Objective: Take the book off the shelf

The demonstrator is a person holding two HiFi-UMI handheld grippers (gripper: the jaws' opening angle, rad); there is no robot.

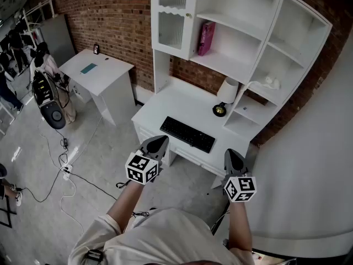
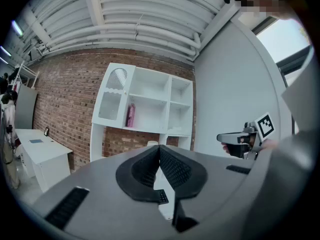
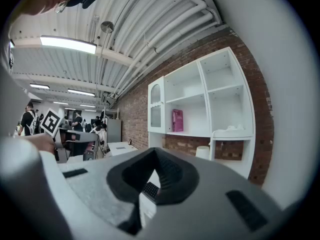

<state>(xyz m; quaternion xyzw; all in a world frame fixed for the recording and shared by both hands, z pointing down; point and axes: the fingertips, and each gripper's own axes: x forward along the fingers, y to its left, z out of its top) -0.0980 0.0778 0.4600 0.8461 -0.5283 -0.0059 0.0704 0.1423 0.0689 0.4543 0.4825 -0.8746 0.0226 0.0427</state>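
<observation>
One pink book (image 1: 206, 37) stood upright on the middle board of the white shelf unit (image 1: 240, 47), in the wide open bay. It sat close against that bay's left wall, beside the glass-door cabinet (image 1: 172, 15), and nothing else shared its board. It looked thin and light. The cover was probably stiff enough to take a pinch, possibly glossy and a little slick, but that is judgement only, as the surface was too small to read. Best hold, as judged: the outward-facing edge at about mid-height, jaws across the thickness. From there it could be drawn straight out so it did not tip into the free space on its right. Below the shelves, the white worktop (image 1: 165, 106) carried a black keyboard (image 1: 187, 134) and a small white-shaded lamp (image 1: 226, 90) on a dark base. A pale object (image 1: 270, 83), not identifiable, lay on a shelf in the right-hand bays. The left gripper (image 1: 156, 143) and right gripper (image 1: 234, 158) hung side by side before the worktop's near edge, well apart from the book and pointing roughly level toward the shelf unit. Each had its jaws pressed together with nothing between them. Whichever one goes for the book would need to spread before meeting it. The reach had not yet begun.
</observation>
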